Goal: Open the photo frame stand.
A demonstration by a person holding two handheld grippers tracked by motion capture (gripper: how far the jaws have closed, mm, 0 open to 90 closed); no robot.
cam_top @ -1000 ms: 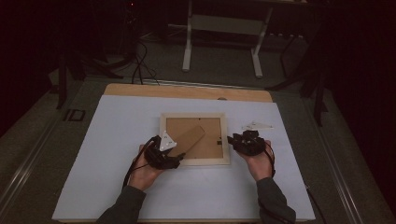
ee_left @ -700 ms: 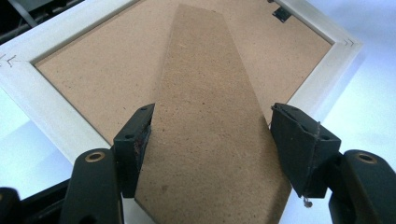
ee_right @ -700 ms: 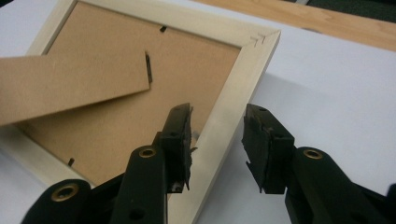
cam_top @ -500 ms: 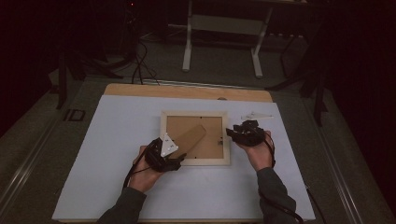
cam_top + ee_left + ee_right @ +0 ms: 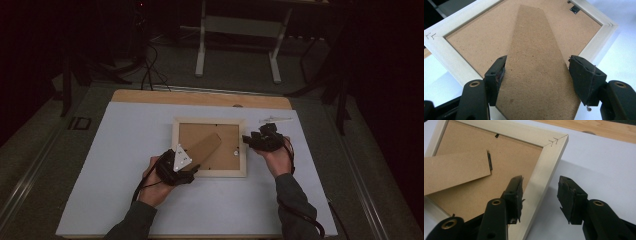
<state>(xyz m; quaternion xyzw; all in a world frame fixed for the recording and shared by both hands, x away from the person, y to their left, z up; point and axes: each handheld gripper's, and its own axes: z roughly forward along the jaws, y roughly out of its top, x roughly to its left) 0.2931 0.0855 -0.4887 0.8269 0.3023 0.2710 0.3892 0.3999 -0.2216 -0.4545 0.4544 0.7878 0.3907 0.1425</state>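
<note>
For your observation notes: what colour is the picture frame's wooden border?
Pale cream wood, around the rectangular picture frame; clearest in the left gripper view.

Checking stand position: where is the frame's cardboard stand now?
In the high view, the cardboard stand lies slanted across the picture frame's back, its lower-left end between the left gripper's jaws.

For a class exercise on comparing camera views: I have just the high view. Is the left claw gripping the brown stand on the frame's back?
Observer: The left claw straddles the stand. One pad touches its edge, but I can't tell if it squeezes.
Operator: And the right claw?
Observer: The right claw has just been opening. The frame's rail sits between its jaws, unclamped.
Operator: Any fittings?
Observer: A dark hinge joins the stand to the backing.
</note>
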